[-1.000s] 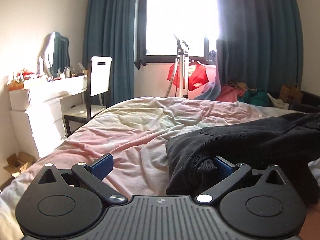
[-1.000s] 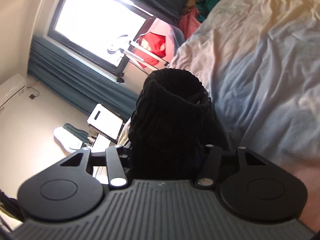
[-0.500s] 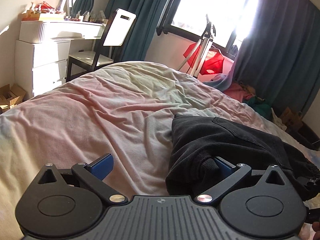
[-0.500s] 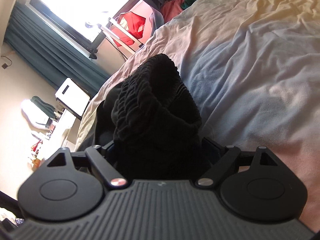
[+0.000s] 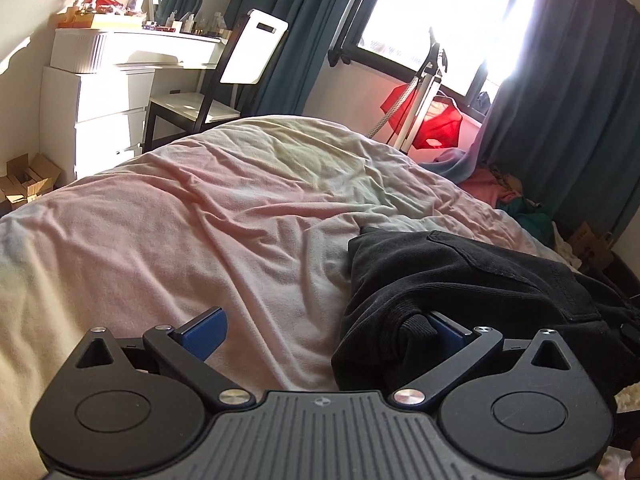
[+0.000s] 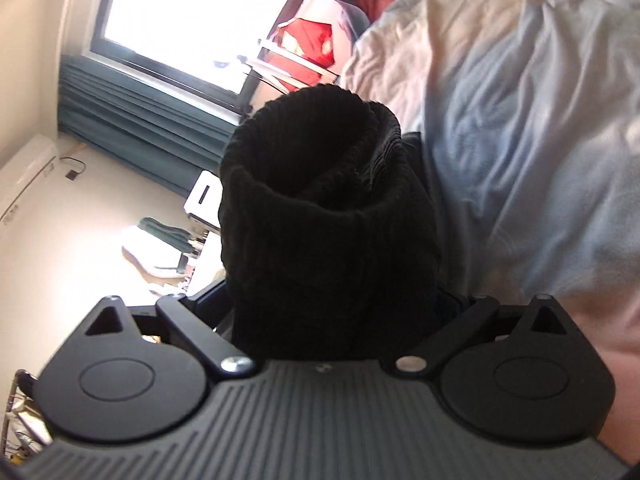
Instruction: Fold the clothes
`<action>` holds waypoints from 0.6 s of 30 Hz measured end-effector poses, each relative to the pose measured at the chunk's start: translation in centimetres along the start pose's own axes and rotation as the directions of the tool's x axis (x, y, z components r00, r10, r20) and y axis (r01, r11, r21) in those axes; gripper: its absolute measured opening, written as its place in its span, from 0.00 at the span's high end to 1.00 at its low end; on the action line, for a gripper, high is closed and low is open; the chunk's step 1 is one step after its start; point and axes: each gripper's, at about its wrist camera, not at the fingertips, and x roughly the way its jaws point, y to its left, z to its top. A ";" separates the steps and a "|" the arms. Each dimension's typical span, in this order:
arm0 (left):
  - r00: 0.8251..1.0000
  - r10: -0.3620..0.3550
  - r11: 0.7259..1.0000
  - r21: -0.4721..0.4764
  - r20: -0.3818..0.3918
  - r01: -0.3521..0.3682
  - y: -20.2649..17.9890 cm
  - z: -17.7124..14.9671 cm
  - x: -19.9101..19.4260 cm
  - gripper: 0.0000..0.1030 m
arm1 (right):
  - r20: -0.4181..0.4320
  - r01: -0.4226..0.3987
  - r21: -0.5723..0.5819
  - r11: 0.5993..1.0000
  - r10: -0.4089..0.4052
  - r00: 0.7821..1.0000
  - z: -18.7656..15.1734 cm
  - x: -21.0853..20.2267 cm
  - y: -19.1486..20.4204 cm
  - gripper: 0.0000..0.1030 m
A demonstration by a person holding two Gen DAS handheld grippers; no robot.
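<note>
A black garment [image 5: 460, 280] lies crumpled on the right side of the pale pink bed sheet [image 5: 200, 232]. My left gripper [image 5: 326, 330] is open wide just above the sheet. The garment's ribbed edge bunches against its right blue pad [image 5: 450, 330], while the left pad [image 5: 204, 328] is bare. In the right wrist view, a thick ribbed wad of the black garment [image 6: 320, 208] stands up between the jaws of my right gripper [image 6: 332, 292]. Its arms are splayed wide and the cloth hides its fingertips. The sheet [image 6: 520, 120] lies to the right.
A white dresser [image 5: 100, 92] and a chair [image 5: 228, 80] stand left of the bed. Beyond the far edge are a tripod stand [image 5: 420, 92] with a red cloth [image 5: 432, 120], a clothes pile [image 5: 508, 192] and cardboard boxes [image 5: 28, 184].
My right gripper's arms have spread from nearly closed to wide, and the black wad still sits between them. The left gripper stayed open while its view tilted and swung.
</note>
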 end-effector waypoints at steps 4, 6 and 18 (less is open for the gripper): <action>0.999 -0.024 1.000 -0.002 -0.026 0.024 -0.2 0.2 0.0 0.00 | -0.009 0.084 -0.045 0.995 -0.085 0.996 -0.3 0.3 0.3 0.21; 0.997 -0.058 0.998 -0.013 -0.054 0.057 -0.2 0.4 -0.2 0.00 | -0.026 0.152 -0.031 0.988 -0.153 0.988 -0.5 0.5 -0.4 0.32; 0.876 -0.465 0.840 -0.377 -0.128 0.391 4.5 4.3 0.3 0.00 | 0.077 0.248 -0.112 0.962 -0.240 0.968 -1.5 -1.5 2.4 0.53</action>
